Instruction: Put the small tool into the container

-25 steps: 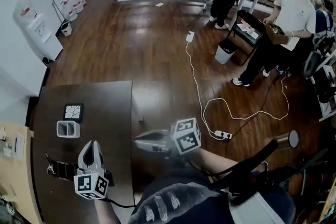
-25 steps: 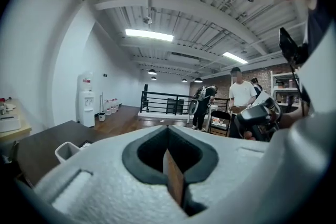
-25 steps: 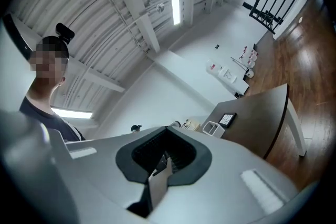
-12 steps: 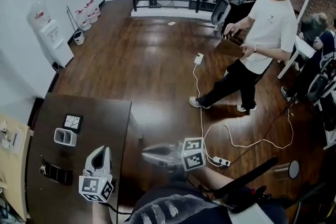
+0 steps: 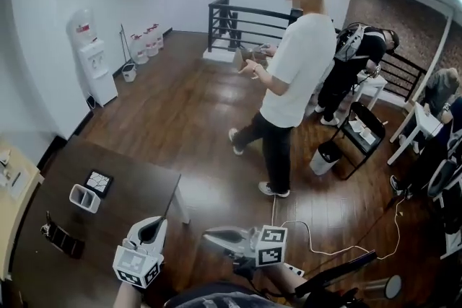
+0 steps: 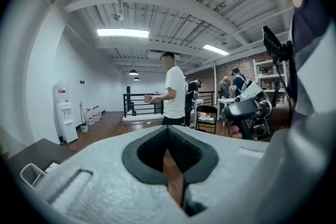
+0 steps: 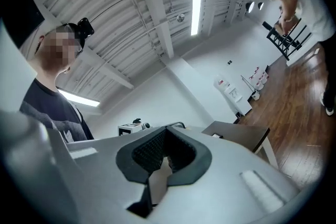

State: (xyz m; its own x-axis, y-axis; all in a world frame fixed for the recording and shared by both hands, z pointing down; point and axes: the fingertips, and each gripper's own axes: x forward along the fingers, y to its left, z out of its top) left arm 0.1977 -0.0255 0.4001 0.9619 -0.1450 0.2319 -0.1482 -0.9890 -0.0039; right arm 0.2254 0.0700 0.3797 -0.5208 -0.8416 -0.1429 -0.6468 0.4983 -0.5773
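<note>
Left of the left tool (image 5: 150,227), the bench (image 5: 130,187) carries the white container (image 5: 84,198) and, apart from it, the small dark implement (image 5: 61,240), not yet picked up. That tool and the right tool (image 5: 213,234) are closed, empty; everything remains.

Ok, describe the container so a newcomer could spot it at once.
Find the dark table at the lower left of the head view. Toward its left side a black square tile with pale lines lies flat, and the container stands just next to it. It is the only white, open-topped box there; the tool nearby is dark and flat.
</note>
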